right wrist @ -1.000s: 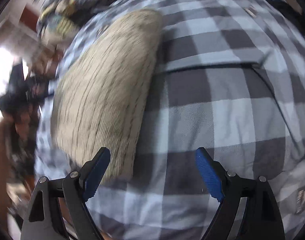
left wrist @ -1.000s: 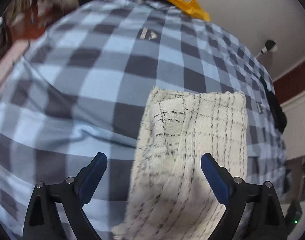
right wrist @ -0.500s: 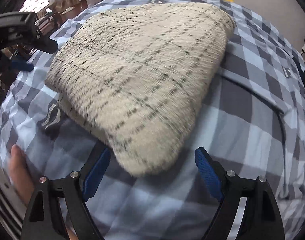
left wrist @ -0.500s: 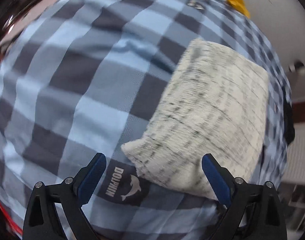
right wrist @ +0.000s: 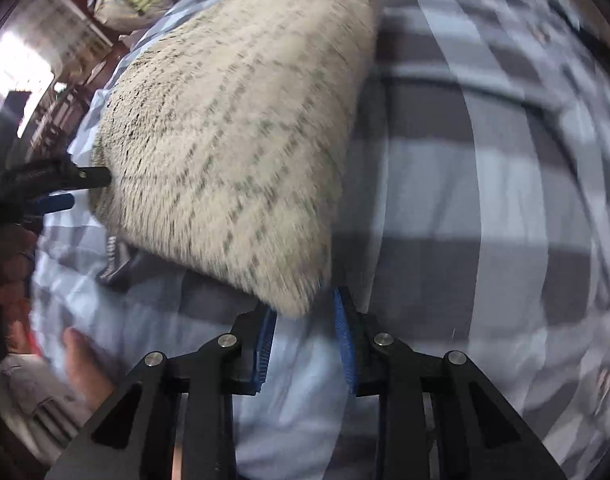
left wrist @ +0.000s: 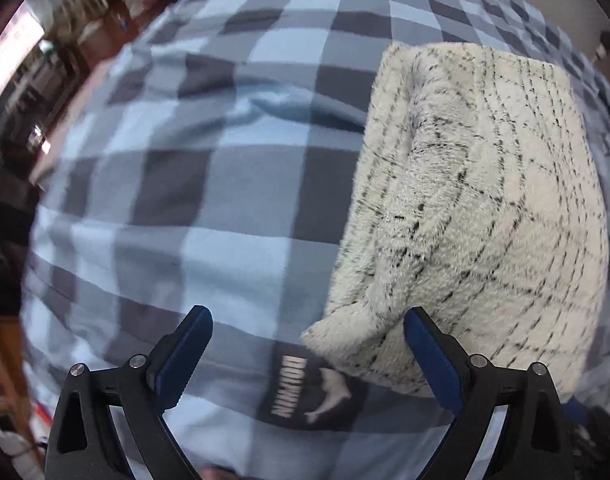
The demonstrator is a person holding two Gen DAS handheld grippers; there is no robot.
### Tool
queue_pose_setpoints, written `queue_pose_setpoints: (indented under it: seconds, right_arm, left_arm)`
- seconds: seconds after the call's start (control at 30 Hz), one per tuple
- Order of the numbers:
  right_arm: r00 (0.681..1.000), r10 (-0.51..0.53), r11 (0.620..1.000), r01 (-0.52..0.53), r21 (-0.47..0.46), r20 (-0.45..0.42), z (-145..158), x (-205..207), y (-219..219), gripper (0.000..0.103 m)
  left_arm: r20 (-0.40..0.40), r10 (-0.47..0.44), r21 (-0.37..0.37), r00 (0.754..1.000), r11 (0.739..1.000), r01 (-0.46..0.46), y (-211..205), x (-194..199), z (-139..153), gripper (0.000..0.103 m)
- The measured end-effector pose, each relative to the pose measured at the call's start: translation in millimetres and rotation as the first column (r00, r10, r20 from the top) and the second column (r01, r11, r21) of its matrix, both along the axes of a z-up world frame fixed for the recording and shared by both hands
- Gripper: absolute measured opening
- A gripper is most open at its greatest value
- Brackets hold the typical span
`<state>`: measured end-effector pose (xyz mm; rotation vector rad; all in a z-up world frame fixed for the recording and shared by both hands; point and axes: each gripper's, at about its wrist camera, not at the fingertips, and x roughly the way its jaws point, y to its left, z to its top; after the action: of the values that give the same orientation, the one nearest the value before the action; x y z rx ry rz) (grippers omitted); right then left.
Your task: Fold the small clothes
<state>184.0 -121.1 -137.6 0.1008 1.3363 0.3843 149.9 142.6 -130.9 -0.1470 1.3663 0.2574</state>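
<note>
the right tongs [right wrist: 305,334] have just been closing around the cloth [right wrist: 241,132] corner between them, pads not yet pressing. the left tongs [left wrist: 308,354] gape, released, cloth's other corner between. a lift for the next fold looks imminent.

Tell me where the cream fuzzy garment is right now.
The cream fuzzy garment lies on the blue checked blanket, right of centre in the left wrist view, its near corner beside the dolphin label. Another corner sits between the right gripper pads.
</note>
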Motion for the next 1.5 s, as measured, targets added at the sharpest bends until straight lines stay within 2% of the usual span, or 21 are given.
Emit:
queue_pose_setpoints:
  seconds: [0.03,0.13,0.17,0.2,0.27,0.33,0.43,0.53,0.67,0.77,0.83,0.93,1.0,1.07,1.13,1.2,1.27,1.3,1.37,1.47,1.5]
  right_arm:
    - [1.0,-0.01,1.0,0.011,0.022,-0.027,2,-3,-6,0.025]
    - [0.999,-0.048,0.99,0.047,0.13,0.002,20,-14,-18,0.028]
    - [0.998,-0.066,0.983,0.062,0.175,0.017,24,-12,-23,0.038]
    - [0.995,-0.091,0.972,0.081,0.22,0.035,29,-10,-27,0.06]
    - [0.986,-0.149,0.958,0.124,0.258,0.079,35,-5,-31,0.085]
    - [0.977,-0.182,0.955,0.149,0.255,0.112,35,6,-29,0.086]
    - [0.983,-0.159,0.959,0.131,0.252,0.091,24,29,-17,0.086]
    - [0.991,-0.119,0.969,0.104,0.225,0.058,12,38,-6,0.086]
    - [0.996,-0.087,0.988,0.088,0.125,-0.012,-12,39,2,0.085]
    - [0.981,-0.139,0.958,0.168,0.23,-0.138,-28,42,-15,0.086]
    - [0.971,-0.162,0.947,0.202,0.249,-0.174,-29,42,-23,0.086]
    - [0.963,-0.207,0.937,0.246,0.248,-0.171,-17,34,-35,0.086]
    - [0.955,-0.262,0.922,0.29,0.256,-0.139,-4,26,-50,0.086]
    - [0.946,-0.301,0.905,0.322,0.277,-0.117,3,22,-64,0.086]
    - [0.936,-0.327,0.886,0.352,0.302,-0.13,3,23,-76,0.086]
    - [0.928,-0.339,0.87,0.372,0.323,-0.155,-3,24,-87,0.086]
    - [0.921,-0.343,0.859,0.387,0.337,-0.183,-11,26,-85,0.086]
    - [0.922,-0.338,0.857,0.385,0.344,-0.189,-11,28,-82,0.086]
    - [0.929,-0.317,0.858,0.366,0.36,-0.19,-12,38,-83,0.086]
    - [0.936,-0.306,0.858,0.351,0.375,-0.174,-11,49,-85,0.086]
    - [0.937,-0.305,0.857,0.348,0.379,-0.17,-10,51,-87,0.086]
  left_arm:
    - [0.026,-0.004,0.019,1.0,1.0,0.004,0,-1,8,0.097]
    - [0.122,-0.018,0.052,0.992,0.999,0.012,-3,-5,32,0.098]
    - [0.155,-0.028,0.044,0.988,0.999,0.022,-5,-4,39,0.098]
    - [0.196,-0.048,0.018,0.979,0.999,0.045,-10,-2,45,0.098]
    - [0.252,-0.088,-0.043,0.964,0.994,0.102,-21,3,51,0.098]
    - [0.288,-0.137,-0.105,0.948,0.979,0.173,-37,11,50,0.098]
    - [0.272,-0.214,-0.157,0.938,0.952,0.262,-61,28,28,0.097]
    - [0.18,-0.192,-0.173,0.965,0.959,0.223,-66,45,-7,0.099]
    - [0.131,-0.138,-0.21,0.982,0.964,0.164,-53,50,-19,0.099]
    - [0.116,-0.092,-0.151,0.989,0.983,0.109,-38,48,-13,0.103]
    - [0.11,-0.045,-0.141,0.993,0.988,0.06,-26,43,-9,0.103]
    - [0.117,0.026,-0.081,0.993,0.997,-0.016,-14,37,4,0.103]
    - [0.19,0.042,-0.014,0.981,0.999,-0.04,-11,34,24,0.103]
    - [0.269,0.024,-0.006,0.963,1.0,-0.024,-12,36,40,0.103]
    - [0.314,-0.012,-0.062,0.949,0.998,0.033,-16,45,45,0.103]
    - [0.27,-0.054,-0.187,0.961,0.976,0.107,-13,61,32,0.103]
    - [0.206,-0.058,-0.287,0.977,0.951,0.117,-8,71,17,0.103]
    - [0.178,-0.041,-0.307,0.983,0.947,0.095,-2,76,9,0.103]
    - [0.129,-0.003,-0.301,0.992,0.953,0.042,12,81,0,0.103]
    - [0.105,0.06,-0.3,0.993,0.954,-0.026,27,79,-5,0.103]
    - [0.102,0.053,-0.302,0.993,0.953,-0.019,29,78,-6,0.103]
